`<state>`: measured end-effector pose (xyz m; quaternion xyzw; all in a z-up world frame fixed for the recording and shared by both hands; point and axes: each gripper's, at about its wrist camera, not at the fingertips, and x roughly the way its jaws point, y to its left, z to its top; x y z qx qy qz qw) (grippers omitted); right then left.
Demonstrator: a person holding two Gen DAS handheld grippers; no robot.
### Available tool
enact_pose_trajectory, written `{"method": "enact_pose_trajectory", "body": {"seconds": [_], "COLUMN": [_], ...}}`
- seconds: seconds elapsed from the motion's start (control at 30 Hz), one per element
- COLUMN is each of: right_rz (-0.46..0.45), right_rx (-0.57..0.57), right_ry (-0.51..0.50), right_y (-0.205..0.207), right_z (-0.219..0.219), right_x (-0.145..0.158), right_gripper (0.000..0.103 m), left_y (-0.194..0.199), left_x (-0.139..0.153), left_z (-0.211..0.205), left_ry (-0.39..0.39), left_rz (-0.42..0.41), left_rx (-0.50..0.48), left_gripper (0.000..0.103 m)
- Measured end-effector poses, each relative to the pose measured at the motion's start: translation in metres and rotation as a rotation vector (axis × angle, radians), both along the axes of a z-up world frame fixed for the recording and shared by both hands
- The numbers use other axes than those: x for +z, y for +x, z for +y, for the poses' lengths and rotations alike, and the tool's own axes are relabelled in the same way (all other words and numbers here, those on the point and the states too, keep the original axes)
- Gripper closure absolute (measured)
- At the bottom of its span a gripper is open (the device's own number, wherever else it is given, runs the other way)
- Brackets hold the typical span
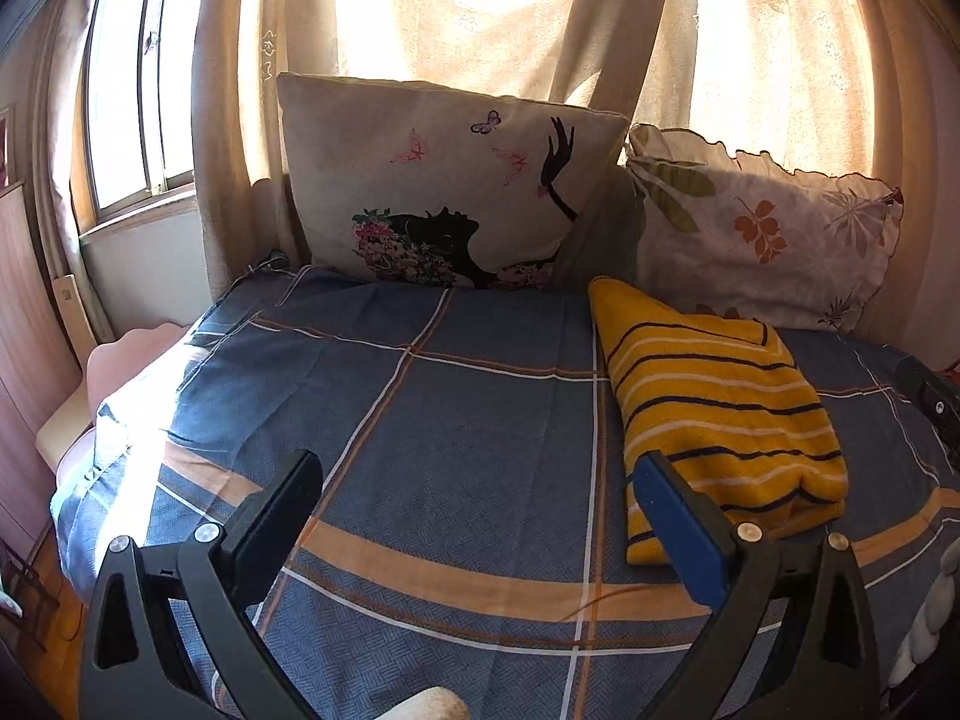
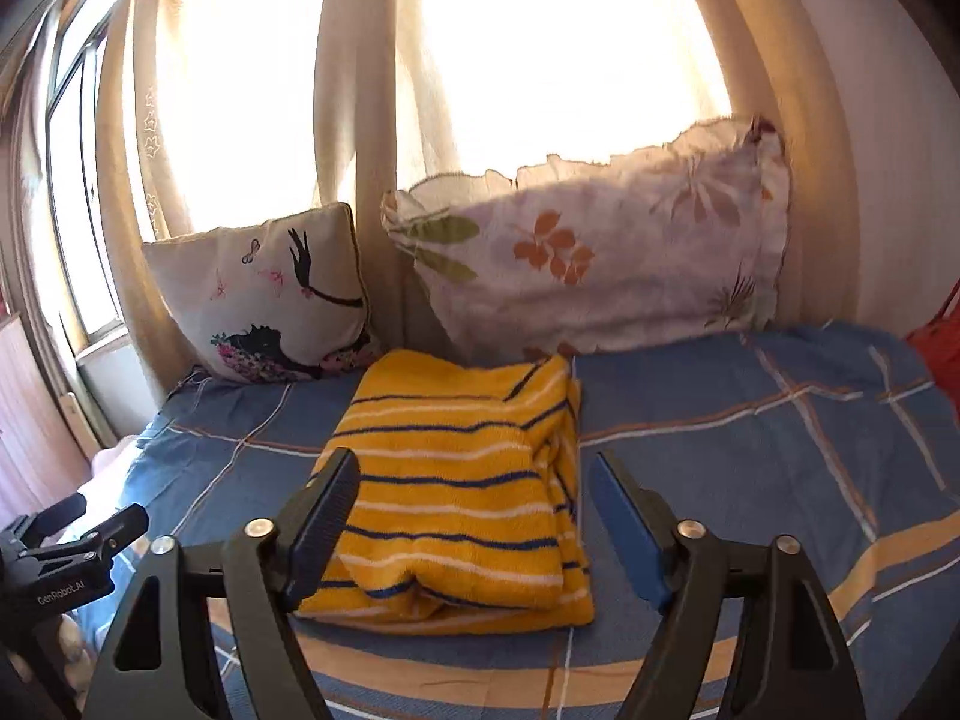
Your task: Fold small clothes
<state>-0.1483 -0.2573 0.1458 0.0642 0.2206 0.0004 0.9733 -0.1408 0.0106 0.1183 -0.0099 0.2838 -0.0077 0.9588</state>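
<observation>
Already folded, the yellow striped sweater (image 2: 462, 492) lies flat on the bed (image 2: 750, 450), its far end near the head edge, just in front of the floral pillow (image 2: 600, 264) and butterfly cushion (image 2: 270, 294). Right tongs (image 2: 474, 516) stand wide apart above its near end, nothing between the pads. Left tongs (image 1: 480, 510) also apart and empty; sweater sits off their right finger (image 1: 684, 522), toward the bed's right side.
</observation>
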Motion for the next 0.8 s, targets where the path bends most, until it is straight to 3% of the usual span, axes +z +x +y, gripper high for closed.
{"method": "enact_pose_trajectory", "body": {"seconds": [0.07,0.13,0.3,0.63,0.8], "right_rz": [-0.107,-0.152,0.048,0.236,0.259], "right_rx": [-0.065,-0.066,0.001,-0.017,-0.049], "right_ry": [-0.072,-0.076,-0.046,0.071,0.092], "right_y": [-0.014,-0.017,0.016,0.028,0.028], "right_z": [0.008,0.009,0.010,-0.013,-0.019], "right_x": [0.009,0.012,-0.004,-0.039,-0.043], "right_gripper": [0.000,0.000,0.000,0.000,0.000], "left_y": [0.002,0.004,0.008,0.008,0.004], "left_x": [0.000,-0.001,-0.012,-0.026,-0.027], "left_z": [-0.004,-0.009,-0.022,-0.037,-0.040], "left_ry": [0.003,0.007,0.036,0.056,0.057], "left_rz": [0.005,0.017,0.076,0.141,0.149], "left_rx": [-0.008,-0.021,-0.042,-0.075,-0.085], "left_gripper": [0.000,0.000,0.000,0.000,0.000]}}
